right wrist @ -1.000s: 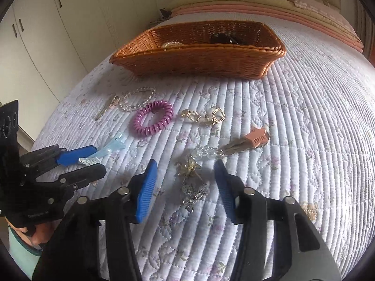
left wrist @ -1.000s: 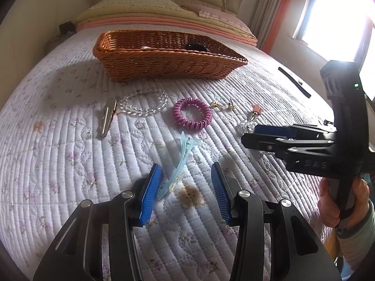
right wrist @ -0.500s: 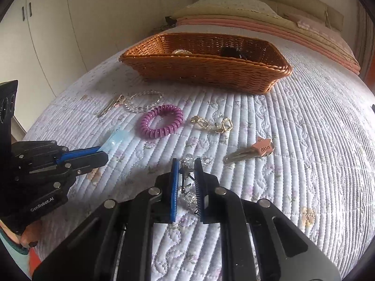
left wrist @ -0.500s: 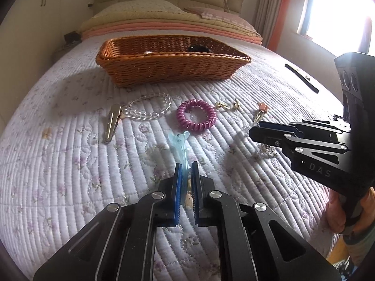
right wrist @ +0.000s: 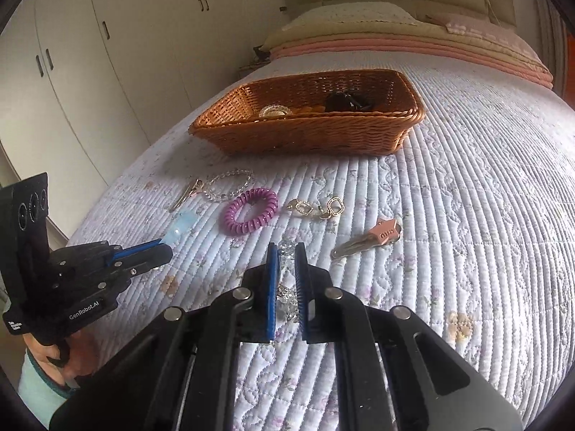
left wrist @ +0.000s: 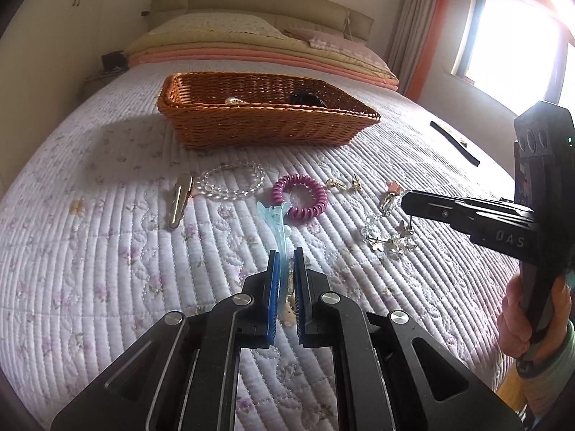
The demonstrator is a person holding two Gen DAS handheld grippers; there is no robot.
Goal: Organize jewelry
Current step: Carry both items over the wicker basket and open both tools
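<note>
My left gripper (left wrist: 285, 255) is shut on a light blue hair clip (left wrist: 276, 221) and holds it above the quilt; it also shows in the right wrist view (right wrist: 163, 249). My right gripper (right wrist: 286, 251) is shut on a crystal bead charm chain (right wrist: 287, 292), which hangs from it in the left wrist view (left wrist: 391, 239). A wicker basket (left wrist: 266, 122) stands further back with a few items inside. On the quilt lie a purple coil hair tie (left wrist: 300, 195), a clear bead bracelet (left wrist: 231, 181), a metal clip (left wrist: 178, 201), gold earrings (right wrist: 320, 208) and a pink-topped clip (right wrist: 370, 239).
The quilted bedspread (left wrist: 90, 251) covers the bed. Pillows and folded blankets (left wrist: 251, 46) lie behind the basket. A black strip (left wrist: 454, 142) lies near the right edge. Wardrobe doors (right wrist: 72, 54) stand to the left of the bed.
Both grippers went from open to shut, the left on the blue hair clip, the right on the crystal chain. Both have since lifted with their items off the quilt.
</note>
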